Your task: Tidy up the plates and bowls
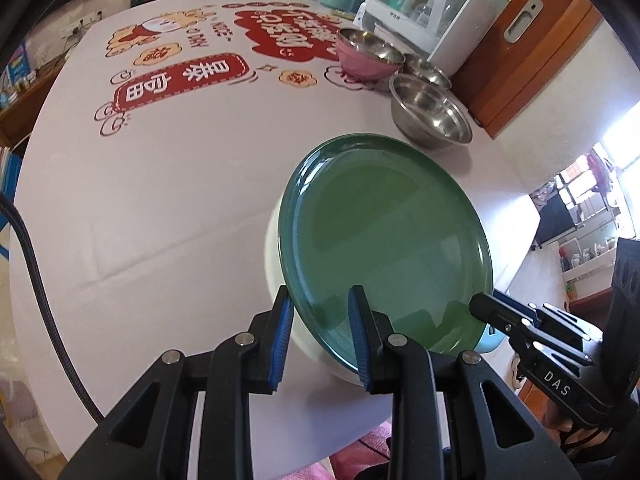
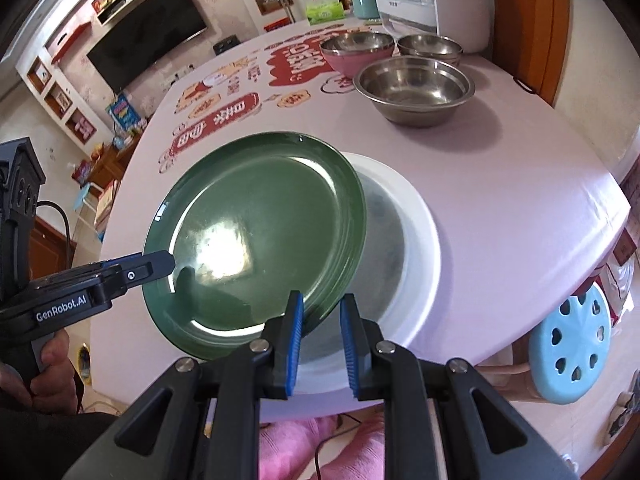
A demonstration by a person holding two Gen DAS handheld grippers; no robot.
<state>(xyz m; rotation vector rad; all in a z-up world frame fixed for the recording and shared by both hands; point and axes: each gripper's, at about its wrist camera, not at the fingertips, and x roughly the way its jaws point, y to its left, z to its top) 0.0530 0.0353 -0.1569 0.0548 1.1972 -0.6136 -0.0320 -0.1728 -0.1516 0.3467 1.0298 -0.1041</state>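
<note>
The green plate (image 1: 384, 240) hangs tilted above the white plate (image 2: 404, 216), which lies flat on the table (image 1: 180, 184) right beneath both claws. The left claw (image 1: 320, 336) has its two blue pads on either side of the plate's near rim, one pad under it and one over it; the gap between the pads looks wider than the rim, so whether it is pinching cannot be told. In the right wrist view, the right claw (image 2: 320, 336) likewise straddles the green plate's near edge, its jaws partly apart, and a firm hold cannot be told there either. Each claw's tip shows at the plate's rim in the other's view.

Farther ahead of the claws, well apart from the plates, stand a large steel bowl (image 2: 414, 90), a smaller steel bowl (image 2: 430, 48) behind it, and a pink bowl (image 2: 356, 52) with a steel lining beside them.
</note>
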